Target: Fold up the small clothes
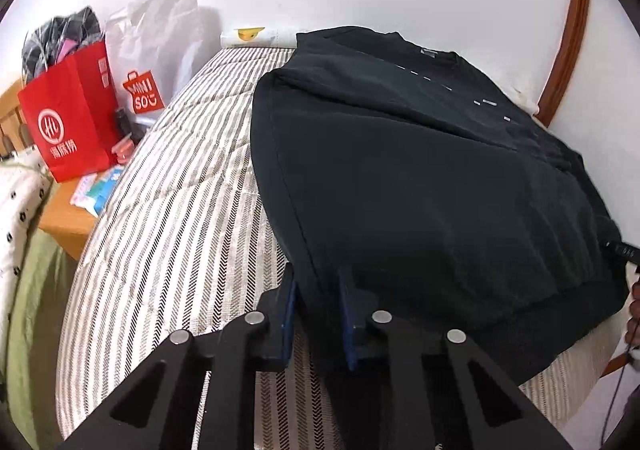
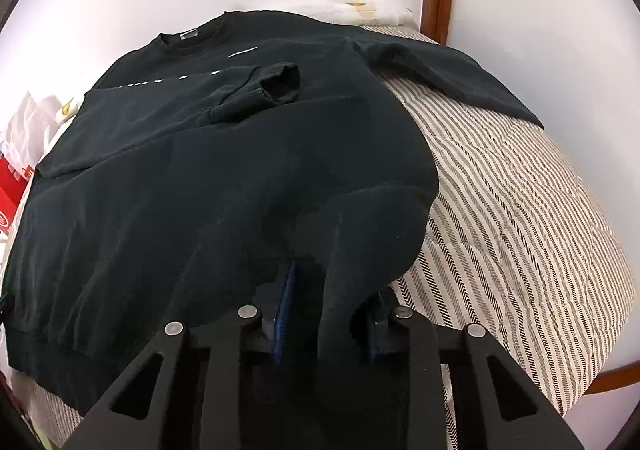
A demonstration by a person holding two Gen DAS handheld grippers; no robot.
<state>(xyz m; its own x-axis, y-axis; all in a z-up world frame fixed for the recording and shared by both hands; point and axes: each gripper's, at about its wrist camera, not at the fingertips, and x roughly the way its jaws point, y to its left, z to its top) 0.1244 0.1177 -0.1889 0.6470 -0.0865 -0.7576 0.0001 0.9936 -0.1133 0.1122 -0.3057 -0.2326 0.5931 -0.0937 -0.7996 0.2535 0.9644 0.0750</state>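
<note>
Left claw (image 1: pixel 318 282) view alone shows red bag (image 1: pixel 68 122) beside sweatshirt (image 1: pixel 420 178).

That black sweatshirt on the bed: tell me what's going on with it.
A person is folding the black sweatshirt on the striped bed cover, holding a two-finger tool in each hand. One sleeve is already folded across the chest; the other sleeve lies spread out. The left tool grips one bottom corner of the hem, and the right tool has a bunched fold of fabric at the other corner between its fingers. The body has not yet been folded up.
</note>
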